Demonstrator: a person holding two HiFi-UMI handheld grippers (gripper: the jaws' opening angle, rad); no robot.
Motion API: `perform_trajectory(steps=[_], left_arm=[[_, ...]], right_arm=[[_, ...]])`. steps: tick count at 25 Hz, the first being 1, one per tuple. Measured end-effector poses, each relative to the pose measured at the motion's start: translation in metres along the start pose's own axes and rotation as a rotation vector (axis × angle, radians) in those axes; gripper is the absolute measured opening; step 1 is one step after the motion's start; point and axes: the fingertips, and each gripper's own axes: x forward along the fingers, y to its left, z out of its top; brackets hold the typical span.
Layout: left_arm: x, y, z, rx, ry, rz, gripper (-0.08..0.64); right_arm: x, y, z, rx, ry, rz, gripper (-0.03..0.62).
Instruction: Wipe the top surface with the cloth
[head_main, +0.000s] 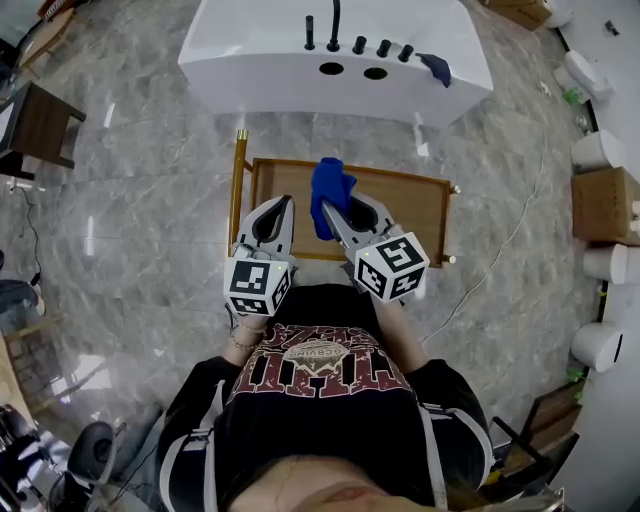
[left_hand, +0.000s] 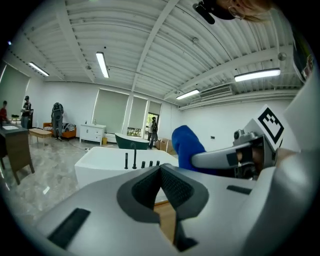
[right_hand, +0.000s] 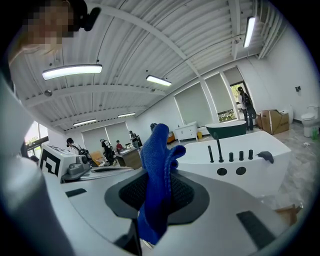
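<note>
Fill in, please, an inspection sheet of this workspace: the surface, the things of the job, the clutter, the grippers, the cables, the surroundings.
Surface: wooden tray table, bare wood where it shows; part is hidden under the grippers.
Job's things: blue cloth, clamped and standing up between the right gripper's jaws; whether it touches the top cannot be told.
Clutter: small dark thing on the bathtub's rim; cardboard box at the right.
Grippers: left gripper jaws together, empty; right gripper closed on the cloth.
Cables: thin cable across the floor, right of the table.
Surroundings: white bathtub with black taps beyond the table; grey floor.
</note>
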Motion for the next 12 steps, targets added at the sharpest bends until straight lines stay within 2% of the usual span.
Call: perform_trajectory(steps=[8, 12], left_arm=[[-0.014, 0.071, -0.065, -0.043, 0.160, 0.104, 0.048], [-0.019, 0.104, -0.099, -0.060, 0.243, 0.136, 0.048]], right_arm=[[0.031, -0.007, -0.024, 0.033, 0.071, 0.000, 0.101], [0.058, -0.016, -0.043, -0.005, 0.144, -0.025, 0.101]])
